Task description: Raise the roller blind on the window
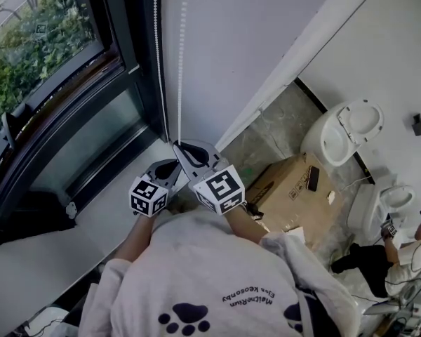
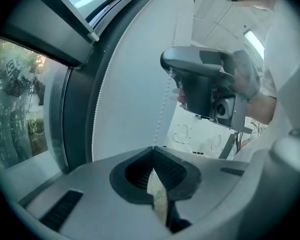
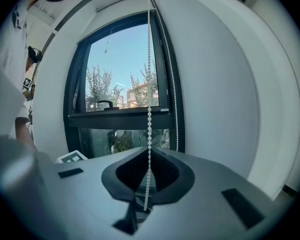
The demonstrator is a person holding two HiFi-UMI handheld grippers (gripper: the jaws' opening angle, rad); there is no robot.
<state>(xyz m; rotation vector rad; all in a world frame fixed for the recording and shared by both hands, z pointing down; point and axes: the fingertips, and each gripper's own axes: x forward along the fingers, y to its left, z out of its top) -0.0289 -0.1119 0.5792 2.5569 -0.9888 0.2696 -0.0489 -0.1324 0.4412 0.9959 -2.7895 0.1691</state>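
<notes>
A white bead chain (image 1: 180, 62) hangs down the white wall right of the window (image 1: 49, 69). My right gripper (image 1: 175, 144) is shut on this strand. In the right gripper view the chain (image 3: 149, 84) passes between the closed jaws of the right gripper (image 3: 149, 149) and dangles below them. My left gripper (image 1: 170, 166) sits just under the right one, also shut. In the left gripper view the same strand (image 2: 164, 109) runs from the right gripper (image 2: 165, 63) down to the meeting tips of the left gripper (image 2: 152, 148). A second strand (image 1: 155, 48) hangs free nearer the frame. The window glass (image 3: 122, 84) shows uncovered.
The dark window frame and a pale sill (image 1: 112, 209) lie to the left. Right of the wall, on the floor, stand a cardboard box (image 1: 288, 188) and white toilets (image 1: 340, 132). Another person (image 1: 379, 258) sits low at the far right.
</notes>
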